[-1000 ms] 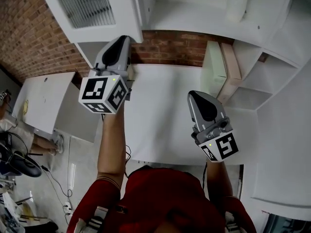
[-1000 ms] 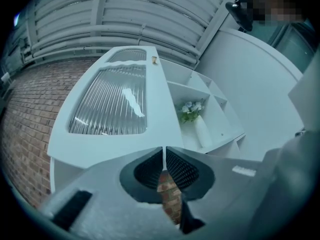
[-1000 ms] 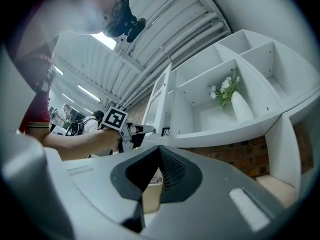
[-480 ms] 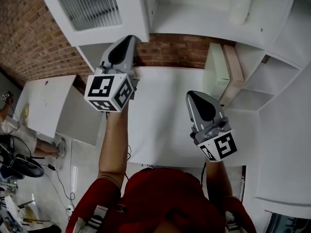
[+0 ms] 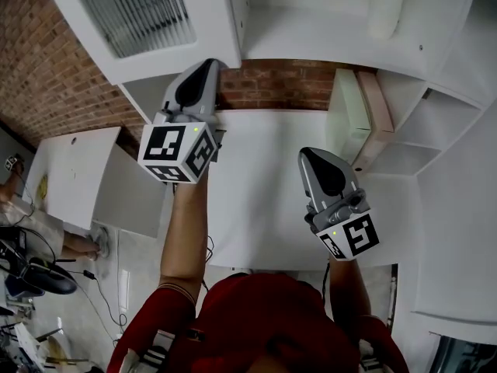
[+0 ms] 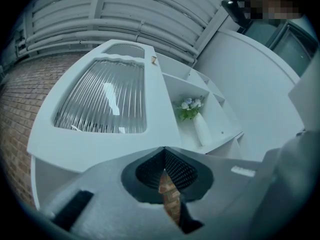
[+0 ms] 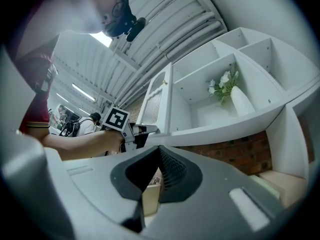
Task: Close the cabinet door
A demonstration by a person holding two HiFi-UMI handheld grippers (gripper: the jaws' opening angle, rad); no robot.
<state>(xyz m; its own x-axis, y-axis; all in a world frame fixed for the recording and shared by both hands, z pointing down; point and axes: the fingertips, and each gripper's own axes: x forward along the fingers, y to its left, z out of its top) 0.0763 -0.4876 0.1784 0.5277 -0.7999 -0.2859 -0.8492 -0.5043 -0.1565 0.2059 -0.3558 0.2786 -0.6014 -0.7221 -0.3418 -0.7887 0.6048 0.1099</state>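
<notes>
The white cabinet door with a ribbed glass pane stands swung open at the upper left. My left gripper is shut with nothing in it. Its tips sit just under the door's lower corner; I cannot tell if they touch. In the left gripper view the door fills the space right above the closed left gripper. My right gripper is shut and empty, lower and to the right over the table. In the right gripper view the door appears edge-on, with the left gripper at its edge.
A white table lies below both grippers, against a brick wall. The open shelf beside the door holds a white vase of flowers. White shelf compartments and a beige box stand at the right. A white panel lies left.
The left gripper has edged toward the door's lower corner. The right gripper has hardly shifted.
</notes>
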